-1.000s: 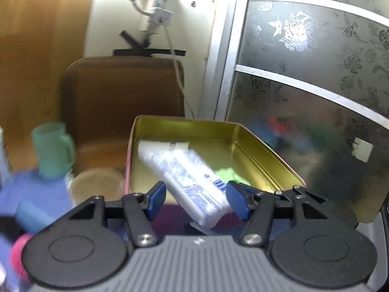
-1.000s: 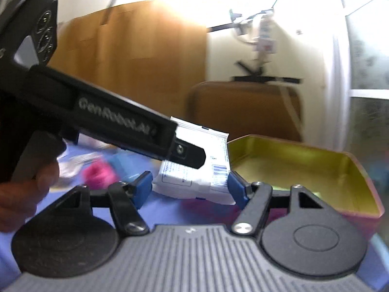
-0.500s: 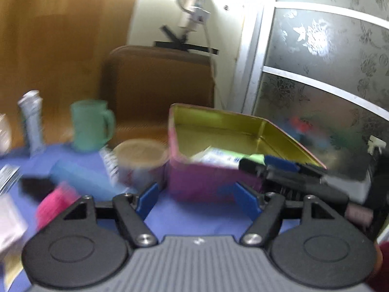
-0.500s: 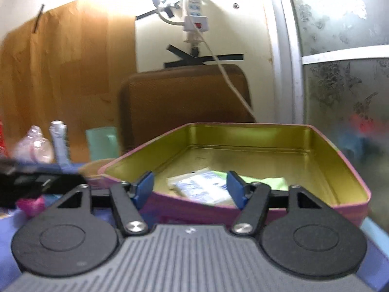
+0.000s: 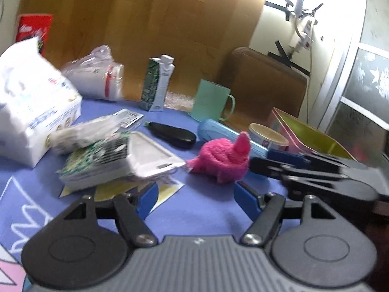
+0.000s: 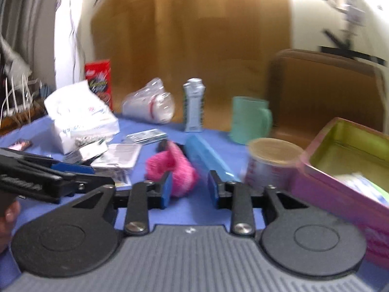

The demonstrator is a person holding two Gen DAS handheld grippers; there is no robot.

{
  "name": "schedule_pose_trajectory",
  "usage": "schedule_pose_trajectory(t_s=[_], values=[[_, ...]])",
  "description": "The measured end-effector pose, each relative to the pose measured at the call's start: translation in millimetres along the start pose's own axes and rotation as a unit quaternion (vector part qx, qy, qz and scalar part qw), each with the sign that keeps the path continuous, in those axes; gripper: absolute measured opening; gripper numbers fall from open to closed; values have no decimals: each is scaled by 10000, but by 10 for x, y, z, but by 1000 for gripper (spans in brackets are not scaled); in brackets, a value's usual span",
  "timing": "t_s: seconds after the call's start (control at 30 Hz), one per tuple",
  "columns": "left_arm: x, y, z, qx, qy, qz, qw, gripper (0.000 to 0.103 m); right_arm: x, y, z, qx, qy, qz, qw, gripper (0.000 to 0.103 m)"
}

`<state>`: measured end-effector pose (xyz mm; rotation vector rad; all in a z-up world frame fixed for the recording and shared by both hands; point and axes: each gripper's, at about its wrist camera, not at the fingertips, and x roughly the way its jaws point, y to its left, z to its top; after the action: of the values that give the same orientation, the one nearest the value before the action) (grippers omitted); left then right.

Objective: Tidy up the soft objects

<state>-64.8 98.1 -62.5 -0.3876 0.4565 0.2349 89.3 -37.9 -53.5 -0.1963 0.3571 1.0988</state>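
The left gripper (image 5: 195,198) stands wide apart and empty above the blue counter (image 5: 209,209), at the lower centre of its own view. One second ago it held a white-and-blue packet over the open tin; half a second ago that packet already lay inside the tin, and the left gripper has since swung away from the tin toward the clutter. The right gripper (image 6: 188,191) is also empty, its fingers set moderately apart. It has turned from the tin to face the pink plush toy (image 6: 171,170), which sits just ahead of its fingertips at the centre of its view.

Status of the task items:
- The tin (image 6: 340,168) stands at the right edge of the right wrist view. A blurred pale packet (image 6: 364,185) shows inside it, so one soft item appears to be stowed.
- The pink plush toy lies on the counter, right of centre in the left wrist view (image 5: 225,158), near a blue case (image 5: 218,131) and well clear of the tin.
- A white soft pack (image 5: 29,112) remains at the left edge of the left wrist view.

Judgement: the release step is complete. The plush toy is the probable next item, with the right gripper better aligned to take it. Both views are motion-blurred, so fine contact cannot be confirmed.
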Motion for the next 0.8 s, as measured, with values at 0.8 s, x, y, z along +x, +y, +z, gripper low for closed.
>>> schedule_pose_trajectory(t_s=[0.8], values=[[-66, -1, -155, -14, -168, -12, 9999, 73, -1011, 273, -780, 1002, 510, -475, 9925, 66]])
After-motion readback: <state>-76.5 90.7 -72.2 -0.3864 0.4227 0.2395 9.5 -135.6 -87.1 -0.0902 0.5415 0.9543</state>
